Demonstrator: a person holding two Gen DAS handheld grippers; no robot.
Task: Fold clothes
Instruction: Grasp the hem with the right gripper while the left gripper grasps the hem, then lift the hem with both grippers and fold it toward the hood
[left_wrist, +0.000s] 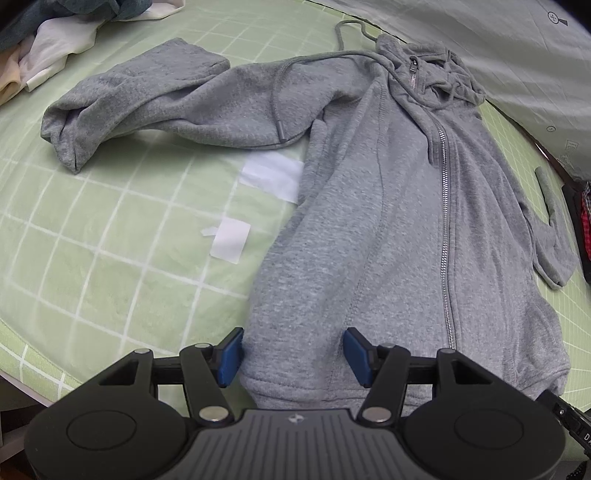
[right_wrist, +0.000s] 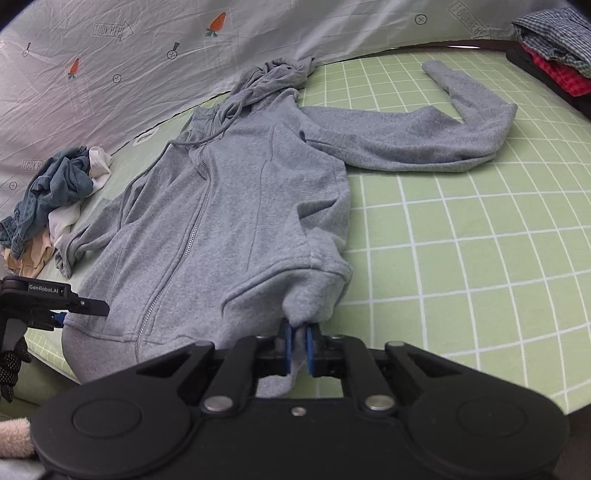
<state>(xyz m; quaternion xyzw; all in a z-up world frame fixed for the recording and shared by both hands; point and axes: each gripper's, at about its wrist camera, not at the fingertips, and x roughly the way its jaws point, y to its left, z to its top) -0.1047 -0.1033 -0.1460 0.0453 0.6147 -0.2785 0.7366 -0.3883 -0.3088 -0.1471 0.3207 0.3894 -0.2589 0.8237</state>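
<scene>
A grey zip hoodie (left_wrist: 369, 221) lies front up on the green gridded mat (left_wrist: 110, 240), hood towards the far side. One sleeve (left_wrist: 140, 96) bends out to the left in the left wrist view. The other sleeve (right_wrist: 424, 133) stretches right in the right wrist view. My left gripper (left_wrist: 293, 354) hovers open over the bottom hem, its blue pads standing wide on either side of the cloth. My right gripper (right_wrist: 297, 347) is shut on the other hem corner of the hoodie (right_wrist: 221, 206), with a pinch of grey fabric bunched between its blue pads.
A heap of denim and white clothes (right_wrist: 55, 192) sits at the mat's far left. Checked folded garments (right_wrist: 554, 40) lie at the far right. A printed white sheet (right_wrist: 147, 55) borders the back. White tape patches (left_wrist: 271, 175) mark the mat. A gloved hand (right_wrist: 11, 365) shows at left.
</scene>
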